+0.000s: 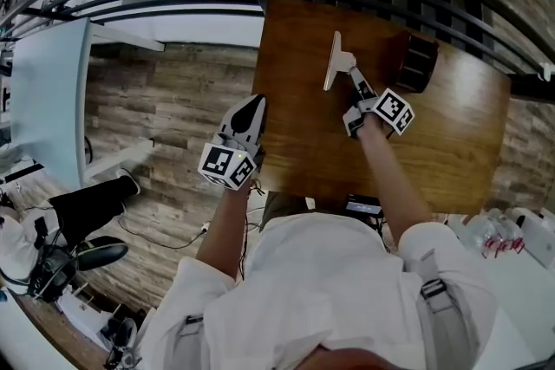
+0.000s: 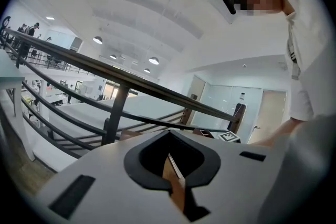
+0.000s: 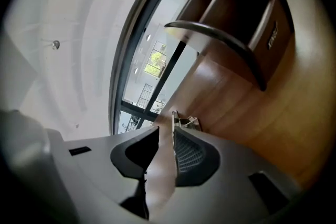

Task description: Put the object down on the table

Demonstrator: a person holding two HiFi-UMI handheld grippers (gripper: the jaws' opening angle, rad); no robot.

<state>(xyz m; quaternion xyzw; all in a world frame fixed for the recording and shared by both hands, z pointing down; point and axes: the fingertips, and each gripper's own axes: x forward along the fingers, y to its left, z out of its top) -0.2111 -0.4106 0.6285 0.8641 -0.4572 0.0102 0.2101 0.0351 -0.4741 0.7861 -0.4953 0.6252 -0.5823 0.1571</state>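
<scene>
Gripping a thin pale board (image 1: 332, 56) between its jaws, the right tool (image 1: 347, 65) reaches out over the brown wooden bench (image 1: 451, 152). In the right gripper view the jaws of this tool (image 3: 170, 131) stand narrow, pressed against both faces of the board (image 3: 160, 165), which runs down between them toward the camera and juts a little past their tips. From the head view the board stands on edge, showing as a slim pale strip. It lies over the far middle of the bench, and whether its lower edge touches the wood cannot be told.

A dark wooden box (image 1: 418, 61) stands on the bench just to the right of the board, apart from it. In the right gripper view the box (image 3: 236, 18) looms beyond the jaws over the bench top (image 3: 262, 128).

The left tool (image 1: 253, 107) hangs at the bench's left edge, well apart from the board. Its jaws (image 2: 170, 152) are drawn together to a point with nothing between them. A dark railing (image 2: 131, 81) crosses behind.
</scene>
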